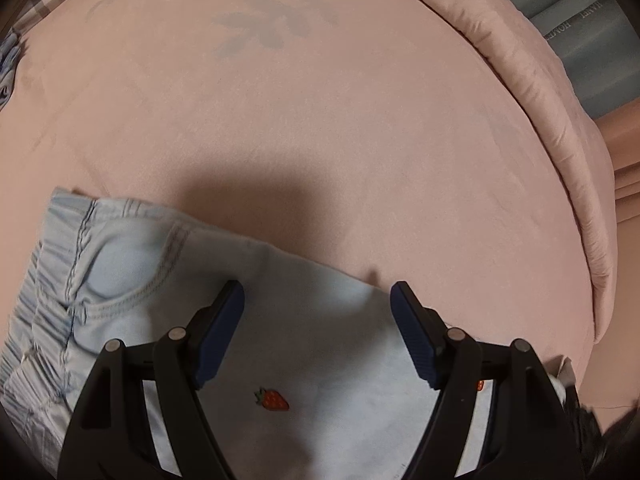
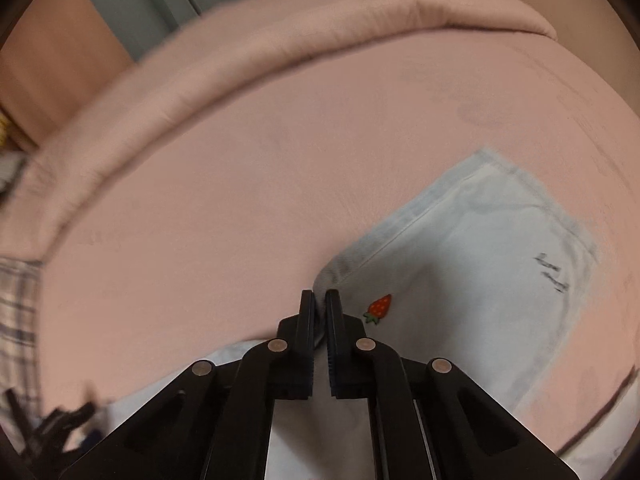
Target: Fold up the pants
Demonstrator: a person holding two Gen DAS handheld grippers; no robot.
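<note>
1. Pants [image 1: 304, 344]: pale blue denim, lying flat on a pink bed sheet [image 1: 320, 140]. Elastic waistband [image 1: 36, 320] bunched at the left in the left wrist view, pocket stitching just beside it.
2. Small red strawberry [image 1: 273, 400] embroidered on the fabric (a second one peeks out behind the finger on the right of that view).
3. Left gripper [image 1: 318, 294]: jaws spread wide, poised over the pants near their far edge, nothing pinched between the blue pads [image 1: 222, 332]. Whether the tips touch the cloth, cannot tell.
4. Right gripper [image 2: 320, 298]: jaws clenched nearly together, a thin fold of the pants edge [image 2: 340, 270] caught between them, at the fabric's side edge just left of a strawberry [image 2: 378, 308].
5. Right wrist view: the leg runs up and right to the hem [image 2: 536, 188]; dark script marks [image 2: 552, 278] on the cloth, too blurred to read.
6. Rolled pink duvet [image 2: 240, 52] along the far side of the bed; plaid fabric [image 2: 16, 312] at the left edge.
</note>
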